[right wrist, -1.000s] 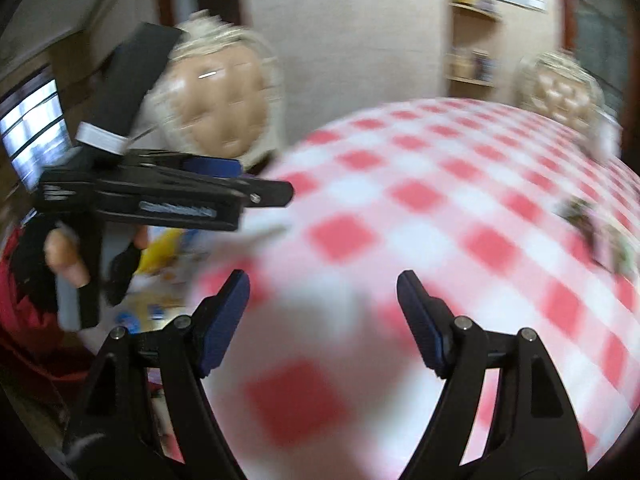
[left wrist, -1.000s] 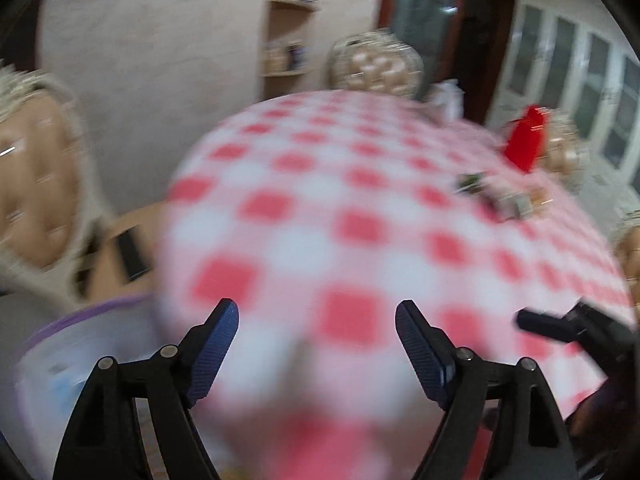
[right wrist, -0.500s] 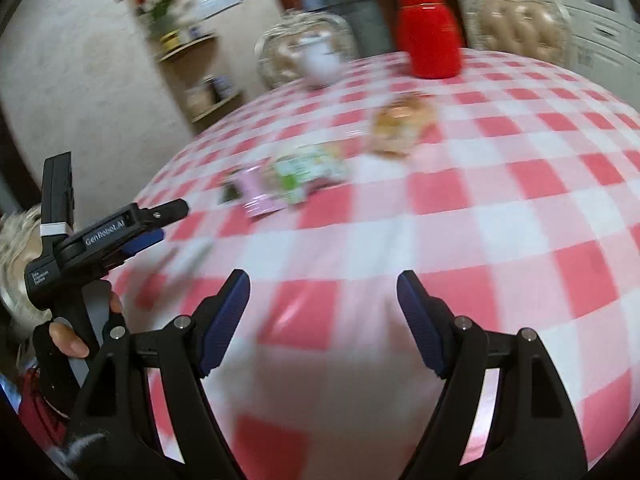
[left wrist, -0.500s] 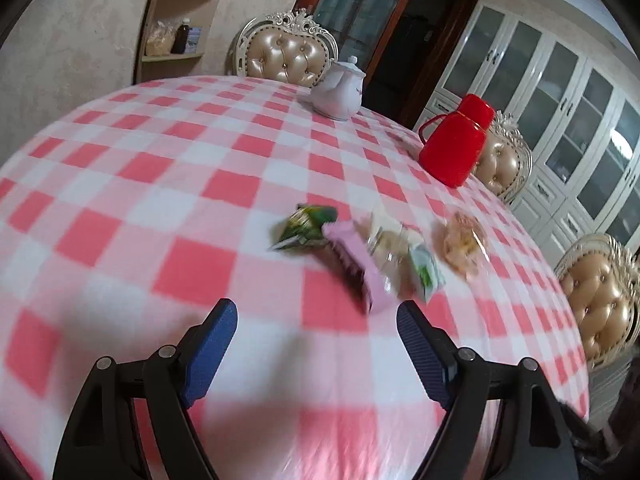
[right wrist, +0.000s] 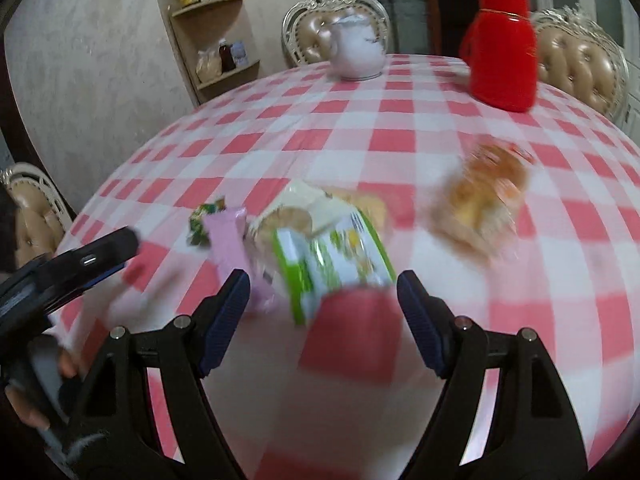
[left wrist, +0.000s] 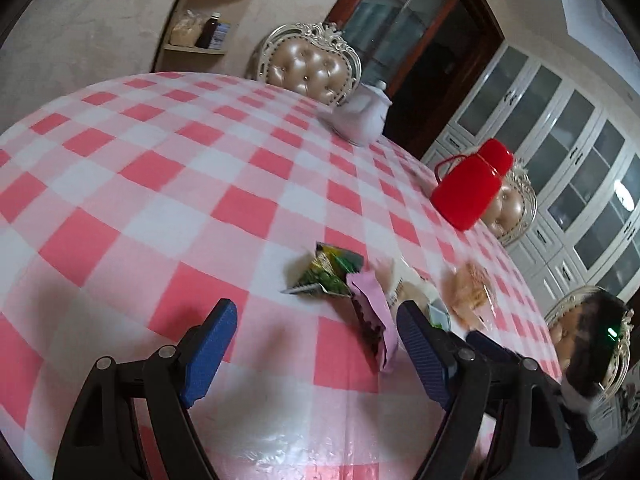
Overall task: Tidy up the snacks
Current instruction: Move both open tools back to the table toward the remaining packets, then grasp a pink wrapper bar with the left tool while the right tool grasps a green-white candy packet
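Observation:
Several snack packets lie in a loose cluster on the red-and-white checked table (left wrist: 168,200). A dark green packet (left wrist: 326,276) and a pink wrapper (left wrist: 372,312) lie just ahead of my open, empty left gripper (left wrist: 316,344). In the right wrist view a green-and-white packet (right wrist: 336,264) lies between the tips of my open, empty right gripper (right wrist: 322,308), with the pink wrapper (right wrist: 228,240), a clear biscuit pack (right wrist: 288,216) and a bag of golden pastries (right wrist: 484,196) around it. The left gripper's tip (right wrist: 100,256) shows at the left.
A red thermos jug (right wrist: 502,44) and a white teapot (right wrist: 358,50) stand at the far side of the table. Padded chairs (left wrist: 310,68) ring the table. A corner shelf (right wrist: 218,40) with jars is on the back wall.
Both grippers have swung from the table's near edge toward the snack cluster and moved closer to it. Both stay open and empty.

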`<state>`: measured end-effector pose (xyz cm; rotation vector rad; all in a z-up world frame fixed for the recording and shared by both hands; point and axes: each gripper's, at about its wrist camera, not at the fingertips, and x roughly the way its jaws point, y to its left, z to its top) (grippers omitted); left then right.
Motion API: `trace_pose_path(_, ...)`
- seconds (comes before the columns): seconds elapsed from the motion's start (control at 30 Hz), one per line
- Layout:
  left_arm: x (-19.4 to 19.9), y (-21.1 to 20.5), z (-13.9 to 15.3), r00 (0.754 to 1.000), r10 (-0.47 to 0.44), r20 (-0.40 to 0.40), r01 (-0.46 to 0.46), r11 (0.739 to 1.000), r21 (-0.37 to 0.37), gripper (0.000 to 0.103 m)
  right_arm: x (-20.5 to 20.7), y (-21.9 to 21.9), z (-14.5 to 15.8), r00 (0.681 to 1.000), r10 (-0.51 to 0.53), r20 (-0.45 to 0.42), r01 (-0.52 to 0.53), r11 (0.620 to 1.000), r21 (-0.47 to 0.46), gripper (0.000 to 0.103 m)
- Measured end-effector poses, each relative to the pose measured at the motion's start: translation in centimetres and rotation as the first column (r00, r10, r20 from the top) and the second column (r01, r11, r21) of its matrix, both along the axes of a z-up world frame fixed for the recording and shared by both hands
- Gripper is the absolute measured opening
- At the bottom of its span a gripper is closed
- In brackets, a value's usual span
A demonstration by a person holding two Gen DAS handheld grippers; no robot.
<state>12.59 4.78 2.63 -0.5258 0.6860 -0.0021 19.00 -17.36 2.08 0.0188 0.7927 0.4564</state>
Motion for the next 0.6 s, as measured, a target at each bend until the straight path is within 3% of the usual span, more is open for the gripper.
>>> trace_pose_path(0.1,0.2,0.0,-0.2,1.0,-0.013,-0.012,0.012,1.0,-0.014,0.083,2.3,0.4,-0.6,0.999,-0.003,-0.033,0.002,1.0,-0.029,0.079)
trace_pose_path(0.2,0.3,-0.8,-0.2,0.999,-0.04,-0.015,0.04,0.999,0.008,0.083,3.3,0.0,-1.6,0.992,0.032,-0.122,-0.031,0.999,0.012,0.078)
trace_pose_path(0.23,0.2,-1.1,-0.1,0.999,-0.046,-0.012,0.046,0.999,0.018,0.083,3.1,0.0,-1.6,0.992,0.04,-0.118,-0.039,0.999,0.013,0.07)
trace_pose_path(0.27,0.2,-1.2,0.0,0.999,-0.049,-0.011,0.049,0.998,0.026,0.083,2.8,0.1,-1.4,0.994,0.048,-0.097,-0.048,0.999,0.004,0.046)
trace_pose_path(0.3,0.2,-1.2,0.0,0.999,-0.049,-0.011,0.05,0.998,0.034,0.083,2.2,0.4,-1.1,0.996,0.059,-0.061,-0.059,0.998,-0.006,0.045)
trace_pose_path(0.5,0.1,-0.3,-0.2,0.999,-0.029,-0.022,0.029,0.999,0.019,0.083,-1.4,0.0,-0.6,0.999,0.003,-0.045,-0.005,0.999,-0.055,0.038)
trace_pose_path(0.6,0.0,-1.1,-0.4,0.997,-0.072,-0.034,0.072,0.997,0.001,0.083,-4.8,-1.4,-0.3,0.998,-0.048,-0.04,0.045,0.996,-0.079,0.038)
